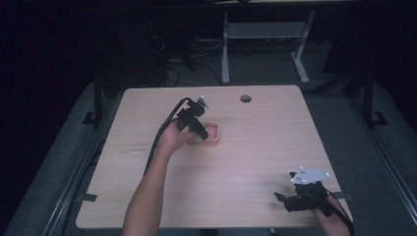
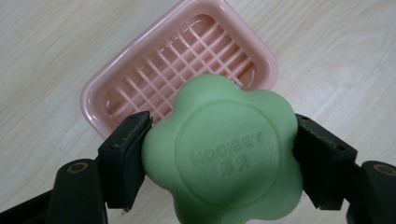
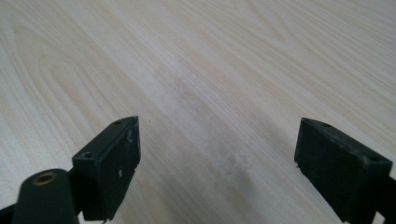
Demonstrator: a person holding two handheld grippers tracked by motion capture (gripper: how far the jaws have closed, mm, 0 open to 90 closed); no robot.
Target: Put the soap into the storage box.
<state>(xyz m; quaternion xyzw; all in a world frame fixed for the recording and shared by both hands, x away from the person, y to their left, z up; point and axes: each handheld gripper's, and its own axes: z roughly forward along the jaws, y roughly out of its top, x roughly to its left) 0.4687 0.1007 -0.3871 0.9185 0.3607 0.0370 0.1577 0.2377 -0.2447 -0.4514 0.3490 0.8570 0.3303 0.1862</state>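
Observation:
A green flower-shaped soap bar (image 2: 224, 154) with raised lettering sits clamped between the jaws of my left gripper (image 2: 219, 161). It hangs just above the near edge of a pink soap dish (image 2: 116, 86) with a grid floor. In the high view the left gripper (image 1: 196, 129) is at the dish's (image 1: 214, 133) left side near the table's middle. My right gripper (image 1: 281, 198) rests low at the front right of the table; its jaws (image 3: 217, 163) stand wide apart over bare wood.
The wooden table (image 1: 246, 162) has a round cable hole (image 1: 245, 98) near its back edge. Behind the table stands a white desk frame (image 1: 265, 44) on a dark floor with cables.

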